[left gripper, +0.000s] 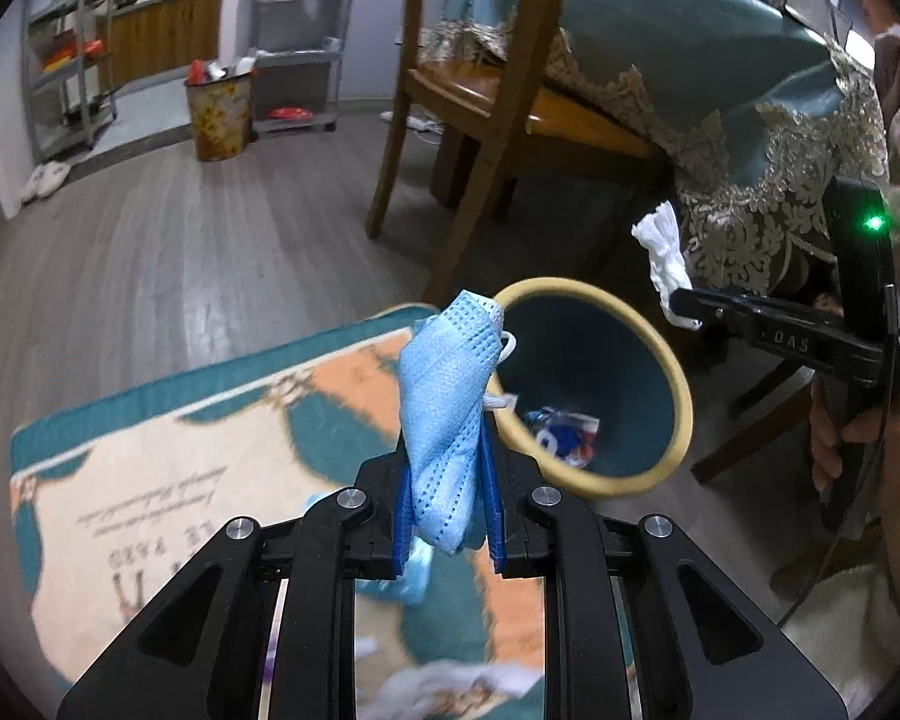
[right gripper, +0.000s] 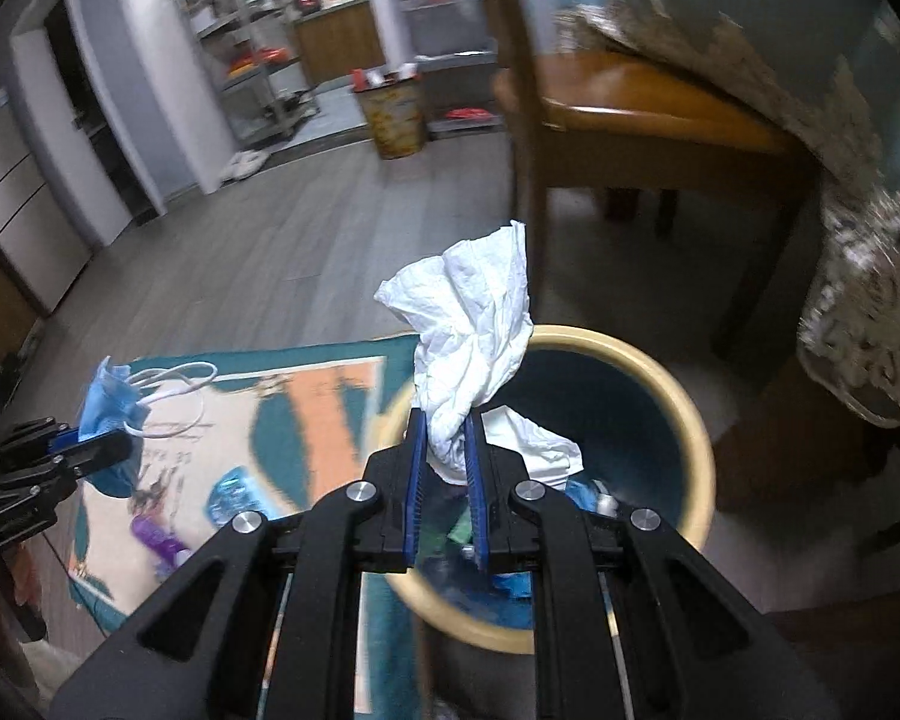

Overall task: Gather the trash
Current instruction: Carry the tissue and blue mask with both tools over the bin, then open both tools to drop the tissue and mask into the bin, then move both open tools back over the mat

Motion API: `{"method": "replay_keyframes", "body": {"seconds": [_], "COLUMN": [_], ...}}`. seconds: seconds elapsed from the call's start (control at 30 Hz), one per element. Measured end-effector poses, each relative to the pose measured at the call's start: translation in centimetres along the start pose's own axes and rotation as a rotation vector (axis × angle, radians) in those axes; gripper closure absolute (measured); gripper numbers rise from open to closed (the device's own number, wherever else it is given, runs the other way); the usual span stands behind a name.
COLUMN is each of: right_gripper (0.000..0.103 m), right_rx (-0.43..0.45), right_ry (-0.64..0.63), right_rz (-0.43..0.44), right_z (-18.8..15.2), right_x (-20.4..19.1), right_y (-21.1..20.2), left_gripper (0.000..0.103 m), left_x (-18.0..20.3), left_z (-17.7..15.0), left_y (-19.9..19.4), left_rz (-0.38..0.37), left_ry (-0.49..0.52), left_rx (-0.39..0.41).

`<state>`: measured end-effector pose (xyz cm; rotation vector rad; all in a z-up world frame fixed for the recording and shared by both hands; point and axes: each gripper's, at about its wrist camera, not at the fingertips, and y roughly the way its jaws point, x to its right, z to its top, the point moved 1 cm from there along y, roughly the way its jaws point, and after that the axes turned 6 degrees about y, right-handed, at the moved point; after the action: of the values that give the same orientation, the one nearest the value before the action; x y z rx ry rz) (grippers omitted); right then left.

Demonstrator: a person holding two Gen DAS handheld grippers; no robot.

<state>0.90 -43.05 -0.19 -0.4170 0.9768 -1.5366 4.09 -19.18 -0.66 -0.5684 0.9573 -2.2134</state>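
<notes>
The crumpled pale-blue pleated face mask [left gripper: 447, 414], its white ear loops trailing loose, is pinched between the blue pads of the left gripper [left gripper: 447, 468] and stands up out of the jaws, held just to the left of the bin's rim and above the rug. To its right, the crumpled white paper tissue [right gripper: 477, 330] is clamped in the narrow gap of the right gripper [right gripper: 447, 450], which hangs over the near edge of the round teal waste bin with a cream-yellow rim [right gripper: 699, 420]; part of the tissue droops over the mouth of the bin (white paper and some blue and red wrappers already lie at its bottom). The bin's mouth is wide and uncovered, with bare floor behind it, while the wooden chair [left gripper: 480, 90] and the table draped in a teal cloth with gold lace trim [left gripper: 780, 138] crowd its far and right sides. On the teal, peach and cream patterned rug [left gripper: 168, 450] to the left, a purple item [right gripper: 156, 531] and a small blue packet [right gripper: 231, 495] lie blurred. The floor is grey wood-look planks [left gripper: 180, 228]; farther back stand metal shelving racks [left gripper: 66, 60] and a yellowish floral waste basket [left gripper: 219, 114] stuffed full.
</notes>
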Motion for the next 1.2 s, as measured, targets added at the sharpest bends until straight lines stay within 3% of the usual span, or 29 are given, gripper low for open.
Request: {"method": "replay_keyframes", "body": {"seconds": [0.33, 0.47, 0.6, 0.7, 0.77, 0.8, 1.1, 1.2], "right_gripper": [0.091, 0.091, 0.089, 0.078, 0.064, 0.063, 0.055, 0.039], "right_rx": [-0.135, -0.152, -0.148, -0.157, -0.160, -0.158, -0.129, -0.106], "right_ry": [0.087, 0.112, 0.113, 0.119, 0.122, 0.122, 0.117, 0.112], "right_rz": [-0.099, -0.099, -0.106, -0.112, -0.110, -0.112, -0.119, -0.122], "right_z": [-2.2, -2.4, -2.4, -2.6, -2.7, -2.7, -2.0, -1.6], "right_x": [5.9, 6.6, 6.8, 7.3, 7.3, 7.4, 6.8, 6.0], "right_y": [4.8, 5.8, 6.2, 6.2, 6.2, 6.2, 5.2, 4.5], "left_gripper": [0.082, 0.082, 0.069, 0.049, 0.045, 0.043, 0.039, 0.037], "left_x": [6.5, 7.5, 7.9, 8.0, 7.9, 7.9, 6.7, 6.1], "left_z": [1.1, 1.7, 2.4, 2.5, 2.4, 2.4, 2.2, 1.8], "left_y": [8.7, 10.6, 11.4, 11.9, 11.8, 11.8, 8.8, 7.1], "left_rz": [-0.068, -0.091, -0.098, -0.101, -0.096, -0.090, -0.047, -0.019], "left_ry": [0.116, 0.120, 0.116, 0.112, 0.113, 0.113, 0.115, 0.123], "left_rx": [-0.081, -0.062, -0.045, -0.045, -0.043, -0.044, -0.008, 0.000]}}
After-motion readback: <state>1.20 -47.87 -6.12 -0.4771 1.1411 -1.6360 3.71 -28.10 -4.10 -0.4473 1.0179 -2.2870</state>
